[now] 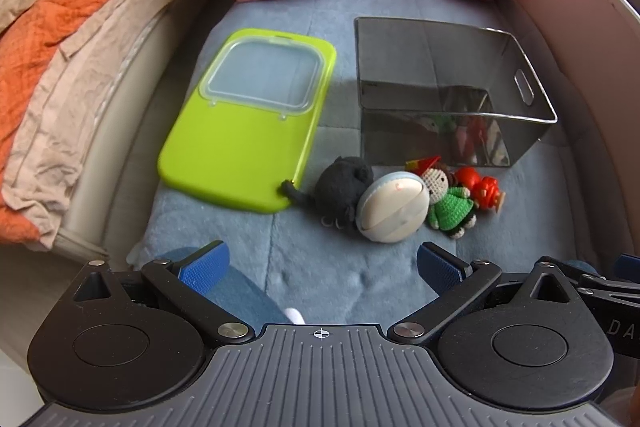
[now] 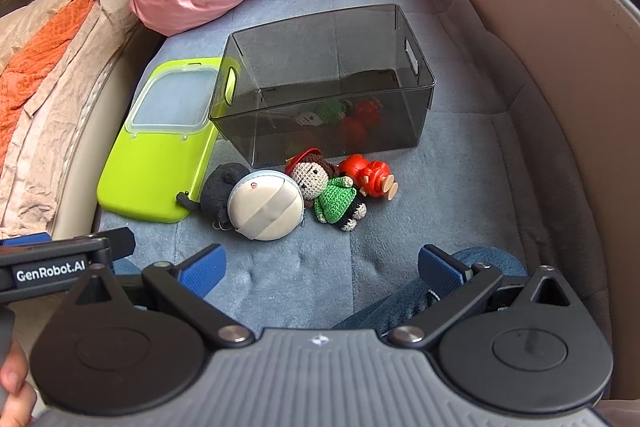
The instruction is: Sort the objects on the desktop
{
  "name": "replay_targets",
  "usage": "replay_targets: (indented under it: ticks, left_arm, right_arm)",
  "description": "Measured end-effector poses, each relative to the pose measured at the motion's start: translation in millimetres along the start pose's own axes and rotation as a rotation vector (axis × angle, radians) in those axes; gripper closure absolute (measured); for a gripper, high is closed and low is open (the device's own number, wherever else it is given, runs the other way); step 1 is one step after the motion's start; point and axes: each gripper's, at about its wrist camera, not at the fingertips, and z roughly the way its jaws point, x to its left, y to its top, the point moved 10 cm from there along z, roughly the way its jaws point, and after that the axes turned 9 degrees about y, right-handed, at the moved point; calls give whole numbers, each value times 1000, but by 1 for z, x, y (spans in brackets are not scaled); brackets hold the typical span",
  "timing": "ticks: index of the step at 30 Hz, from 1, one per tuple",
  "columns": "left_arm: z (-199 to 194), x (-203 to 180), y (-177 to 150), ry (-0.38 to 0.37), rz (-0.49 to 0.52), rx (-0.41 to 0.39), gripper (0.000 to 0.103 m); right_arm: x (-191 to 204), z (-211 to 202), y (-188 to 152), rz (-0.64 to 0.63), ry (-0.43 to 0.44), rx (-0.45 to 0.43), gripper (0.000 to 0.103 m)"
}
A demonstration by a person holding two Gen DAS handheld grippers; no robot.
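Left gripper (image 1: pixel 322 265): my jaws apart, holding nothing.
Green lid (image 1: pixel 244 123): 11 o'clock, flat on blue blanket (image 1: pixel 320 267).
Toys: black plush (image 1: pixel 344 187), round pouch (image 1: pixel 392 207), crochet doll (image 1: pixel 450 201), red toy (image 1: pixel 482 187), at 12.
Smoky bin (image 1: pixel 448 87): 1 o'clock, behind toys.
Right gripper (image 2: pixel 322 265): my jaws apart, holding nothing.

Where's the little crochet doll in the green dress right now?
In the right wrist view the crochet doll lies on the blue blanket, just before the smoky bin, between the round pouch and red toy.

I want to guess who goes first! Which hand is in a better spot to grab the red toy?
Probably the right gripper. The red toy lies at the right end of the row, beside the green doll, just ahead of its open jaws. For the left gripper, also open, it sits farther to the right.
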Motion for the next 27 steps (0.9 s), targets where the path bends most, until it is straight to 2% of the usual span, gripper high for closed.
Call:
replay_targets:
  ticks: [27]
  left_arm:
    - [-8,-3,0,8,23,-33,0]
  right_arm:
    - [3,-4,0,-14,-30,-33,0]
